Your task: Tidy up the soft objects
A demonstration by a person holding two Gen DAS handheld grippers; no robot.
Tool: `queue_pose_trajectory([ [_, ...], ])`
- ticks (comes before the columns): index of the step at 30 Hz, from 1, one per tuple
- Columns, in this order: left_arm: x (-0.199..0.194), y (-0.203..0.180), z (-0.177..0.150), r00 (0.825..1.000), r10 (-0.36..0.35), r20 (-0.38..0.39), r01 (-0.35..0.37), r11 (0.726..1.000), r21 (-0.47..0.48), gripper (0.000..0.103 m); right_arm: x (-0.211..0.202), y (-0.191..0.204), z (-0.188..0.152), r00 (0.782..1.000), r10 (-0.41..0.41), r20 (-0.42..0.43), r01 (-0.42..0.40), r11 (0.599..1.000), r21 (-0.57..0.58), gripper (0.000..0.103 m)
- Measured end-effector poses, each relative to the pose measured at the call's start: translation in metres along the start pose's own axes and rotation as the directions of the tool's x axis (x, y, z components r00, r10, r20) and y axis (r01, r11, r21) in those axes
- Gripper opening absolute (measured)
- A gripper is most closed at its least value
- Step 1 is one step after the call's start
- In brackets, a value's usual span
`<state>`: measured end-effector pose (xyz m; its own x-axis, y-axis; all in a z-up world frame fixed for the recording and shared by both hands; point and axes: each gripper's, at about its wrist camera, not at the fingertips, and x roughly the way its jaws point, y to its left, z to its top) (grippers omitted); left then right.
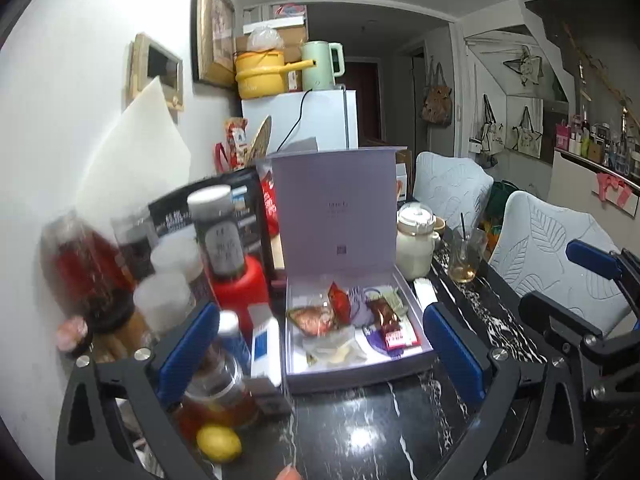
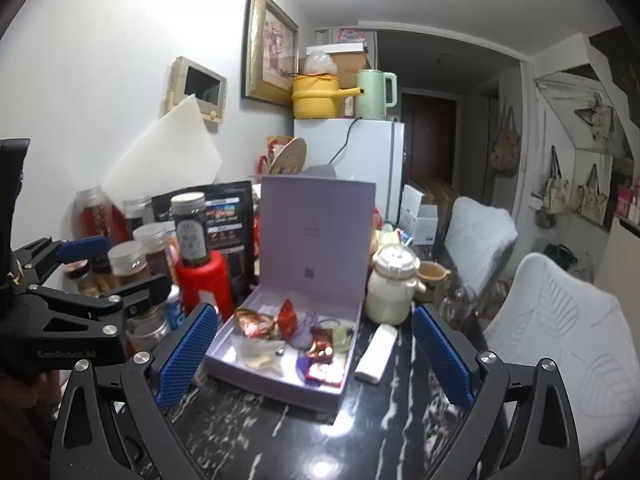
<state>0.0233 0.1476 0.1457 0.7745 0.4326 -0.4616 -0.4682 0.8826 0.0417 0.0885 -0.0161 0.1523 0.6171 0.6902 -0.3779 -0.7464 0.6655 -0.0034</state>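
An open lilac gift box (image 1: 416, 354) (image 2: 276, 384) stands on the black marble table with its lid upright. Inside lie several soft snack packets: a red one (image 1: 338, 300) (image 2: 287, 316), a brown shiny one (image 1: 384, 314) (image 2: 320, 346), a clear bag (image 1: 336, 346) (image 2: 260, 354). A white tissue packet (image 2: 378, 354) (image 1: 424, 292) lies right of the box. My left gripper (image 1: 320, 350) is open and empty, short of the box. My right gripper (image 2: 316, 354) is open and empty, also short of the box. Each gripper shows in the other's view: the right one (image 1: 592, 292), the left one (image 2: 92, 272).
Jars and bottles (image 2: 136, 256) crowd the table's left side, with a red canister (image 1: 240, 284) and a lemon (image 1: 219, 443). A white jar (image 2: 390, 284) and a glass (image 1: 466, 256) stand right of the box. Two pale chairs (image 2: 560, 340) line the right edge.
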Motion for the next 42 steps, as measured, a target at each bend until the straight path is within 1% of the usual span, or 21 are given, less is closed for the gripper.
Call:
queue_pose_trajectory([
  [2,-0.001,0.002,-0.012,1.0,0.004,0.001,-0.004,1.0,-0.018,0.103,-0.002,0.002,-0.008,1.0,0.011,-0.006,-0.011,1.0,0.008,0.099],
  [6,0.0,0.001,-0.03,0.999,0.031,-0.014,-0.031,0.999,-0.008,0.103,-0.003,0.011,-0.026,0.999,0.013,-0.03,-0.013,1.0,0.014,0.099],
  [12,0.007,0.002,-0.057,0.997,0.009,-0.074,-0.012,0.999,-0.033,0.103,-0.002,0.017,-0.053,0.998,0.005,-0.069,-0.002,0.999,0.032,0.099],
  [18,0.013,-0.004,-0.077,0.994,-0.017,-0.112,0.012,0.999,-0.049,0.103,-0.001,0.016,-0.073,0.995,-0.01,-0.104,0.015,0.999,0.046,0.099],
  [23,0.013,-0.01,-0.082,0.993,-0.025,-0.115,0.021,0.999,-0.035,0.103,-0.003,0.011,-0.081,0.993,-0.024,-0.118,0.031,0.998,0.061,0.099],
  [30,0.01,-0.013,-0.081,0.994,-0.022,-0.108,0.019,0.999,-0.029,0.103,-0.006,0.008,-0.083,0.992,-0.039,-0.119,0.047,0.997,0.064,0.099],
  [42,0.015,-0.013,-0.082,0.991,-0.027,-0.132,0.024,0.999,-0.024,0.103,-0.005,0.007,-0.086,0.99,-0.044,-0.135,0.053,0.997,0.063,0.099],
])
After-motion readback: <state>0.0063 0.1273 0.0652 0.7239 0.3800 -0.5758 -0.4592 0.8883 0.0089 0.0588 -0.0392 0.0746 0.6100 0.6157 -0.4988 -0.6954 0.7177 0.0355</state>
